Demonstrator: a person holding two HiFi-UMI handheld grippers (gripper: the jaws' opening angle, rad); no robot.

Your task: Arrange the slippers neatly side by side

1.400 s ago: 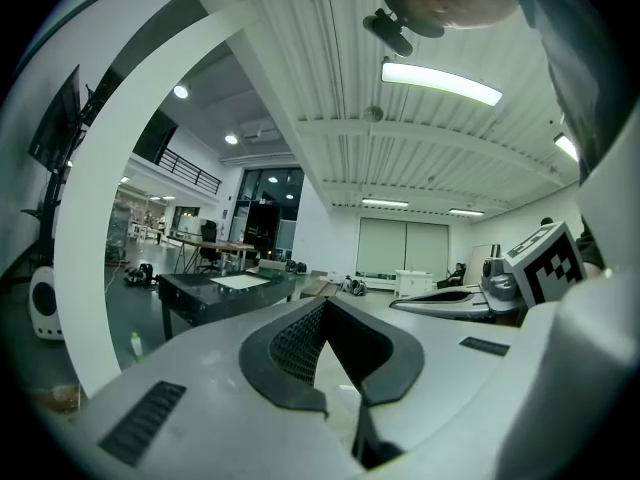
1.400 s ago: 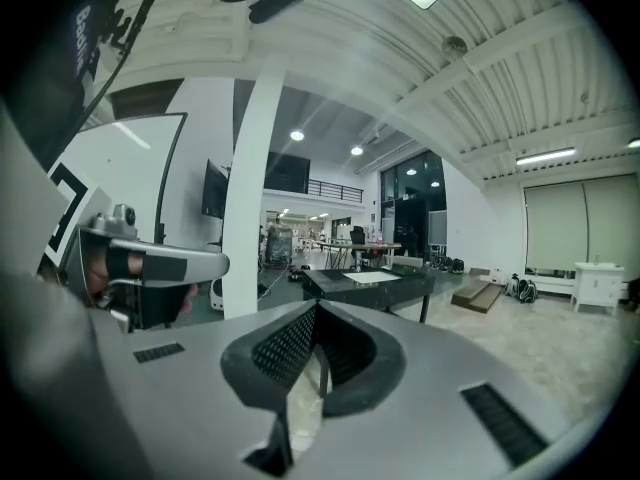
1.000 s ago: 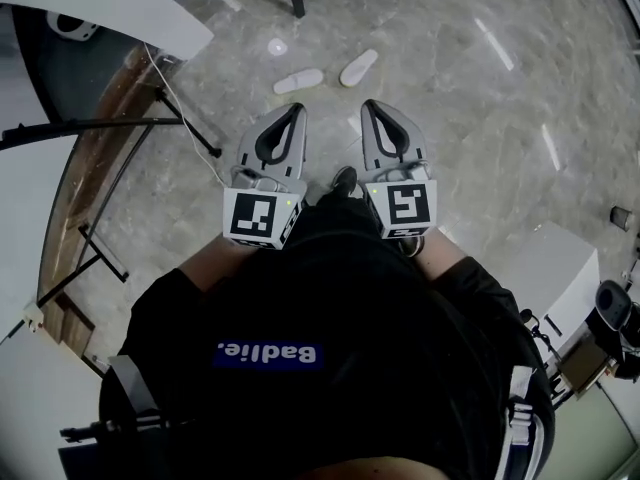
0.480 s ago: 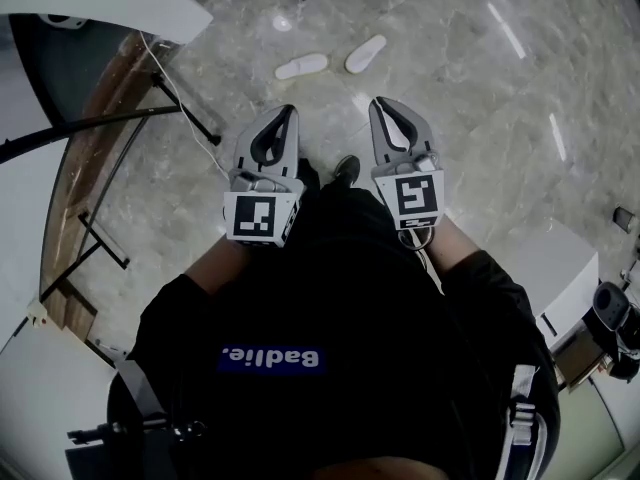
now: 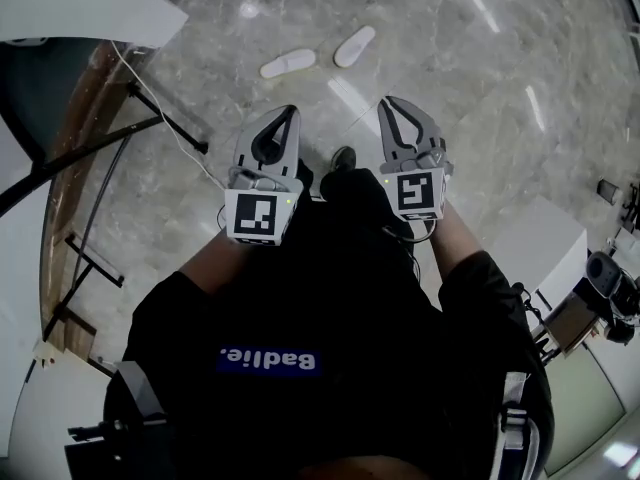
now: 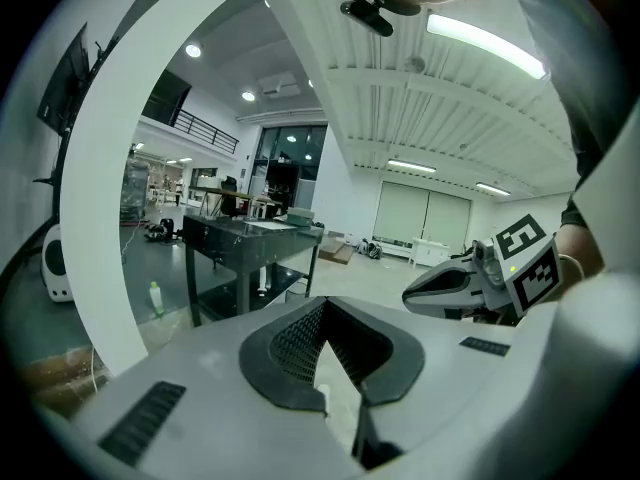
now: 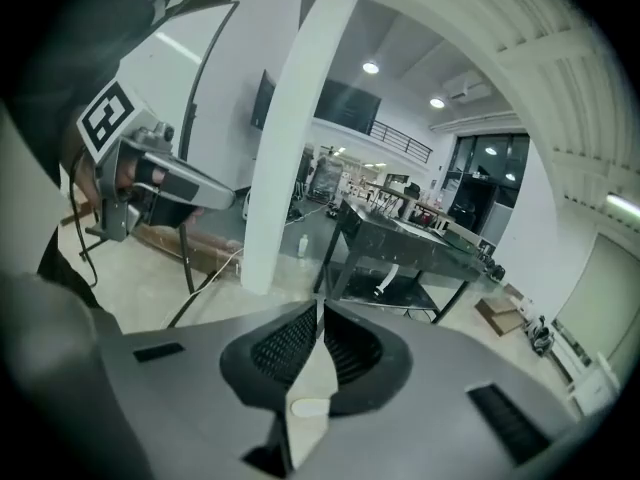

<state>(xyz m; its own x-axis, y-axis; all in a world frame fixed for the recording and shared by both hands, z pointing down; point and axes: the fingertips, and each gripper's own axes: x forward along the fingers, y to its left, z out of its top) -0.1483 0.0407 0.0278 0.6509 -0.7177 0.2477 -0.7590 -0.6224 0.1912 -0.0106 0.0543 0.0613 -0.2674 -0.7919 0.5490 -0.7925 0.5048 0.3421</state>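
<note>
Grey marble-patterned floor (image 5: 480, 88) spreads out below you, polished enough to carry bright streaks of the ceiling lights. Near the top of the head view lie the two flat white slippers, both well ahead of your grippers. The left-hand white slipper (image 5: 288, 63) lies almost crosswise. The right-hand white slipper (image 5: 355, 46) is angled up and to the right. They are near each other but not touching, and their long sides are not parallel, so the pair is not lined up.

You hold both tools in front of your black shirt (image 5: 330, 308), side by side and apart, pointing forward. Your left gripper (image 5: 288, 111) has its jaws pressed together with nothing between them; only bare floor shows in the narrow slot behind the tips. Your right gripper (image 5: 392, 102) is closed in the same way and holds nothing. Neither one touches a slipper.

From the left gripper view you look across an open hall at a dark metal workbench (image 6: 250, 236), with the right gripper showing at the right edge. From the right gripper view a white column (image 7: 285, 138) rises just ahead.

On your left in the head view are a curved white tabletop (image 5: 80, 8), thin black stand legs (image 5: 100, 143) and a white cable (image 5: 160, 108) trailing over the floor. A white box-shaped cabinet (image 5: 545, 253) stands on your right, and the toe of a black shoe (image 5: 343, 156) pokes out between the grippers.
</note>
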